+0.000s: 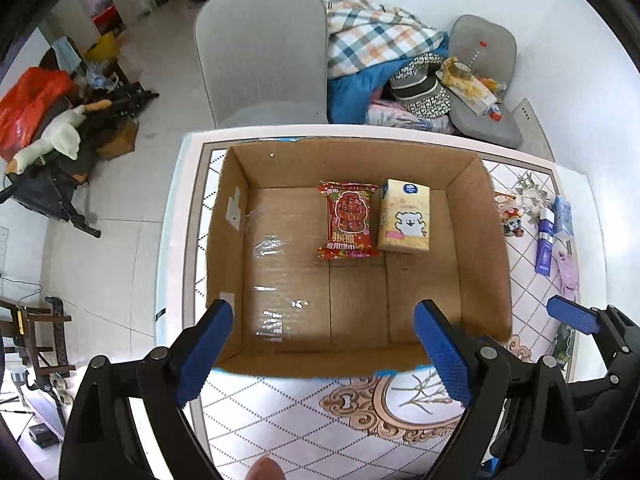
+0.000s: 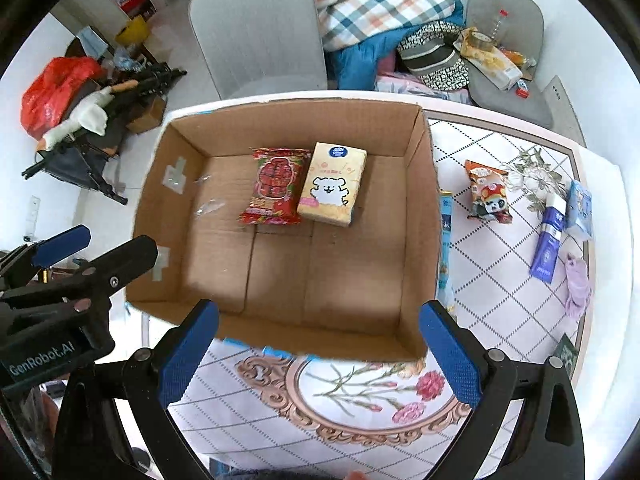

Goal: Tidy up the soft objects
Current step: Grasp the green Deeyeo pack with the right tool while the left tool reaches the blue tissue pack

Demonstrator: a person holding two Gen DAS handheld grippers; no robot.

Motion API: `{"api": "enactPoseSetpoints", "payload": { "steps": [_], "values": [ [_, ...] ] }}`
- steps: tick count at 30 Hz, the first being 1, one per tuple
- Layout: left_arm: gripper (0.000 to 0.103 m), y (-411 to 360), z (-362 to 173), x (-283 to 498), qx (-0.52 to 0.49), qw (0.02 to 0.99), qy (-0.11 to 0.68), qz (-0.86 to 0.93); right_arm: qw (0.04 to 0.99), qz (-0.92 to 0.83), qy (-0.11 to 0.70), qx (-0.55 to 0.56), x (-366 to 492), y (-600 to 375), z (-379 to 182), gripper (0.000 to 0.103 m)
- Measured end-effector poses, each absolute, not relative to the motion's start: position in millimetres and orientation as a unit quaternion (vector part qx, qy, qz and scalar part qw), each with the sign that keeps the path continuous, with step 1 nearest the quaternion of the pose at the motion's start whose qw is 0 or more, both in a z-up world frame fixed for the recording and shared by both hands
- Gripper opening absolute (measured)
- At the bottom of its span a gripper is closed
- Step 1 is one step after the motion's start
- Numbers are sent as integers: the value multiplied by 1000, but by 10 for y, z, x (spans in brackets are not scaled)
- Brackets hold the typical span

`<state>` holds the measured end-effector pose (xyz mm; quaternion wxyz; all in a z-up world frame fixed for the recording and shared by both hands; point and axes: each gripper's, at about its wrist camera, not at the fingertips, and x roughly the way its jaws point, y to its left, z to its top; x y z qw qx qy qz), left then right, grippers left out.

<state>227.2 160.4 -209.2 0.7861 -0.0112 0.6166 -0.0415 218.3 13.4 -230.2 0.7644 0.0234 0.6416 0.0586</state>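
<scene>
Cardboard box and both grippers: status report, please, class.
Left gripper open, empty; right gripper open, empty. Cardboard box holds red packet and tissue pack. Panda packet, blue packs wait outside. Nothing blocking.

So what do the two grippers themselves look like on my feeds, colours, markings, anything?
Both match: the left gripper and right gripper have black frames with round silver rivets and blue, dot-textured finger pads. Seen from the right wrist camera, the left one's black body carries white "GenRobot.AI" lettering. No cables or sleeves are visible.
</scene>
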Motion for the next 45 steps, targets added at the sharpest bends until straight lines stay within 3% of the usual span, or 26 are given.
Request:
{"api": "enactPoseSetpoints", "payload": {
  "steps": [11, 19, 28, 36, 39, 41, 42, 43, 45],
  "values": [
    [93, 1245, -1825, 2045, -19, 790, 611, -43, 769, 84, 629, 79, 1779, -254, -2019, 102],
    [93, 46, -1718, 2072, 30, 791, 603, -97, 766, 8, 628, 138, 1614, -1523, -2043, 102],
    [93, -1333, -2452, 2349, 92, 734, 657, -143, 695, -182, 666, 200, 976, -3574, -3042, 102],
    [93, -1657, -3085, 2927, 61, 687, 714, -119, 601, -186, 722, 290, 656, -4109, -4046, 99],
    [93, -1764, -3230, 3026, 60, 680, 722, -112, 573, -174, 735, 318, 671, -4141, -4286, 79],
    [93, -1856, -3261, 3062, 59, 677, 725, -116, 565, -166, 740, 325, 708, -4157, -4372, 57],
    [93, -1927, -3263, 3088, 55, 674, 726, -120, 563, -170, 742, 322, 726, -4175, -4374, 54],
    [93, -2017, -3250, 3116, 47, 672, 728, -130, 570, -168, 738, 320, 758, -4190, -4342, 43],
    [93, -2237, -3225, 3165, 41, 667, 729, -147, 581, -163, 733, 315, 829, -4264, -4278, 39]
  ]
}}
